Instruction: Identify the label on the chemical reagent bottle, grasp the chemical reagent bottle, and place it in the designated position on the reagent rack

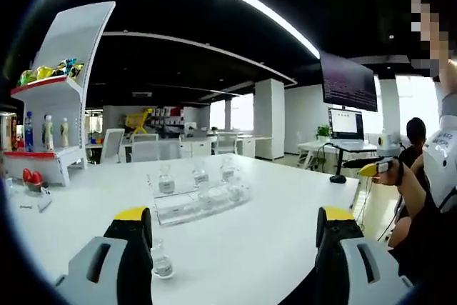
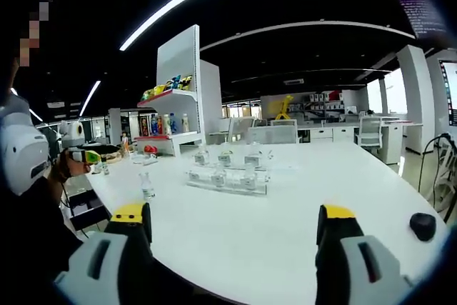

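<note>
Bottle point(image 1: 162, 263) is seen low in the left gripper view, standing alone on the white table point(image 1: 264, 248), just right of the left jaw and nearer than the clear rack point(image 1: 200, 201) at centre, where further bottles are held. Shelf point(image 1: 50, 126) is noted at far left. Left gripper point(image 1: 235, 237) is spread wide, nothing held. In the right gripper view the bottle point(image 2: 147, 188) is found left of centre, apart from the rack point(image 2: 228, 176); a black mouse point(image 2: 423, 226) lies at lower right. Right gripper point(image 2: 234, 237) is likewise wide apart and empty.
</note>
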`<state>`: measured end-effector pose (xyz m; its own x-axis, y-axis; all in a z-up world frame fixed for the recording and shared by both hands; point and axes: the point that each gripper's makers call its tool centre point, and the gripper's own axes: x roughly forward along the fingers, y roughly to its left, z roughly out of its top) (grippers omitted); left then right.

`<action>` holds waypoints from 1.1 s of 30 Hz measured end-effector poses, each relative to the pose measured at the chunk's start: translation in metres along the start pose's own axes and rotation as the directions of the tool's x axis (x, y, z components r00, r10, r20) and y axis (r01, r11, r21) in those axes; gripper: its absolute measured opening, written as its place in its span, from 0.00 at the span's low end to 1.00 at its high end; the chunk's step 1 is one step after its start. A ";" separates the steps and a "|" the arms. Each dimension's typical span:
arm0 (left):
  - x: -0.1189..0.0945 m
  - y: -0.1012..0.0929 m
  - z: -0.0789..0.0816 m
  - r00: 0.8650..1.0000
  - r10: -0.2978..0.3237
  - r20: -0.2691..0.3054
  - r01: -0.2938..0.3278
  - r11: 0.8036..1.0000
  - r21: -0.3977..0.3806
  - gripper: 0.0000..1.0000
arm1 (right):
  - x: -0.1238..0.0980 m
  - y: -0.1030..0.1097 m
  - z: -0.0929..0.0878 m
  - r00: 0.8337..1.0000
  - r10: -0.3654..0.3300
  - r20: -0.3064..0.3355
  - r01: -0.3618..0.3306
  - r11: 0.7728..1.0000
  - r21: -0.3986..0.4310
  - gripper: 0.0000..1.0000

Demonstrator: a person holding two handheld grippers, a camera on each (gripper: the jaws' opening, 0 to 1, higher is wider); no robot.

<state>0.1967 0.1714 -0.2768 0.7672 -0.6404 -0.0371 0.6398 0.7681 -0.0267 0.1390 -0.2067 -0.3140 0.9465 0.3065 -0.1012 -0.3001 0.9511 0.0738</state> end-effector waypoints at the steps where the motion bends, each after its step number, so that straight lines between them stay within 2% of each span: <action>1: 0.000 0.000 0.000 1.000 -0.002 0.000 0.002 1.000 -0.002 0.95 | 0.000 0.000 0.000 1.000 0.000 0.000 0.000 1.000 0.001 0.93; 13: -0.002 0.005 0.000 1.000 0.018 0.000 -0.018 1.000 0.003 0.95 | 0.001 0.000 -0.004 1.000 0.000 -0.008 0.000 1.000 0.000 0.92; 22: -0.001 0.004 -0.006 1.000 0.018 -0.023 -0.018 1.000 0.009 0.95 | 0.003 0.002 -0.006 1.000 0.006 -0.018 -0.006 1.000 0.000 0.92; 24: -0.002 0.011 -0.001 0.999 0.049 0.003 -0.049 0.999 0.011 0.95 | 0.003 0.002 -0.007 1.000 0.007 -0.020 -0.007 1.000 -0.001 0.92; 27: -0.004 0.017 0.000 0.997 0.075 0.006 -0.075 0.997 0.021 0.95 | 0.003 0.003 -0.008 1.000 0.005 -0.024 -0.005 1.000 -0.005 0.92; 33: -0.007 0.022 0.001 0.996 0.089 0.007 -0.089 0.996 0.025 0.95 | 0.004 0.004 -0.009 0.999 0.007 -0.033 -0.008 1.000 -0.013 0.92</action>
<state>0.2055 0.1930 -0.2765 0.8214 -0.5695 -0.0320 0.5698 0.8218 0.0014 0.1404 -0.2016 -0.3234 0.9400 0.3144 -0.1329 -0.3088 0.9492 0.0614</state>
